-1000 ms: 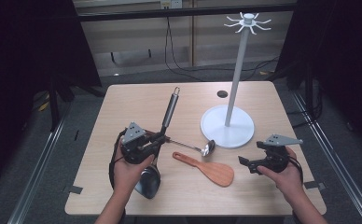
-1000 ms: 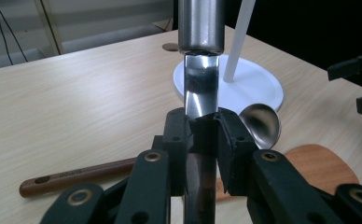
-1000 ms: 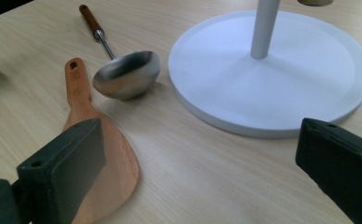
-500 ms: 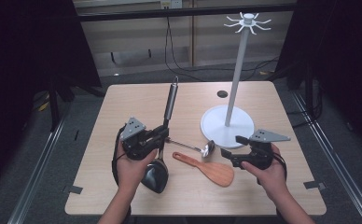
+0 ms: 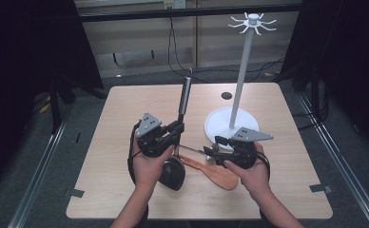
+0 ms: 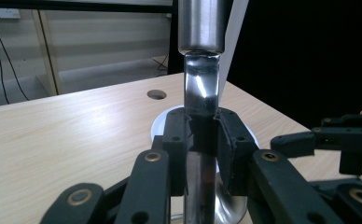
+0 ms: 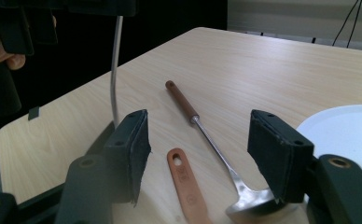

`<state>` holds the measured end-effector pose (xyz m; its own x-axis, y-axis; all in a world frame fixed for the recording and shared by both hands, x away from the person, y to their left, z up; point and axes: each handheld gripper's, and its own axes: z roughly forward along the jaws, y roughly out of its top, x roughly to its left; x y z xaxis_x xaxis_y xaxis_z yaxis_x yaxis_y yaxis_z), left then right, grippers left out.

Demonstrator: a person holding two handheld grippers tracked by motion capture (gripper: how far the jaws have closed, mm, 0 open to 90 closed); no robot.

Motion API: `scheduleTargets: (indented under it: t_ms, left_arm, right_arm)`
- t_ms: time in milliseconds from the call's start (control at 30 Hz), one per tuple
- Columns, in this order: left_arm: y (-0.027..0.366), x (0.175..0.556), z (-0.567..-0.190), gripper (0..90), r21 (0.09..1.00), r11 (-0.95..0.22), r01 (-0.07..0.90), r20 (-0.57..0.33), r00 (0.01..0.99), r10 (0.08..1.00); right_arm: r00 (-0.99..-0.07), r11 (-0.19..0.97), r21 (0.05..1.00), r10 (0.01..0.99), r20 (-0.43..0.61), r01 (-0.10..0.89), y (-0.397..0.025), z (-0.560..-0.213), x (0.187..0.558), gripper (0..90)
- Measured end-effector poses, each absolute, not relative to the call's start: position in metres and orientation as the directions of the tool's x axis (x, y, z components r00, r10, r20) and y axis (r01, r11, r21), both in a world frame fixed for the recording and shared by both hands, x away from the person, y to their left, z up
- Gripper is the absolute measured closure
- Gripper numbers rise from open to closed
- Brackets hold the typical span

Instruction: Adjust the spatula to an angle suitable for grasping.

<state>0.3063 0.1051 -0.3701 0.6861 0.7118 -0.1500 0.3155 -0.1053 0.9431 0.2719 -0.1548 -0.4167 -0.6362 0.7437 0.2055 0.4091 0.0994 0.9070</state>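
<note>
The left gripper (image 6: 202,140) clamps its jaws on the flat steel neck of a big ladle (image 6: 201,88), handle rising above them: stiff, slick, probably top-heavy. The right gripper (image 7: 202,154) stands open over a small ladle (image 7: 216,154), best taken mid-shaft.

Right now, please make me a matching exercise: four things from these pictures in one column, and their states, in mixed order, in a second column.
Things:
1. left gripper
2. right gripper
3. wooden spatula
4. white stand

States:
A. lying flat on the table
B. open
C. standing upright on a round base
D. shut on the steel handle

Pairs: 1-D, 2-B, 3-A, 4-C.
</note>
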Motion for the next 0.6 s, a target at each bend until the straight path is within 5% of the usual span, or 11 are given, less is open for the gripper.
scheduleTargets:
  t_ms: [600]
  left_arm:
    - [0.071,0.306,-0.366,75.4,0.942,-0.1,0.321,-0.158,0.686,0.711]
  right_arm:
    - [-0.645,0.044,0.913,0.722,0.252,0.406,-0.121,-0.413,0.275,63.4]
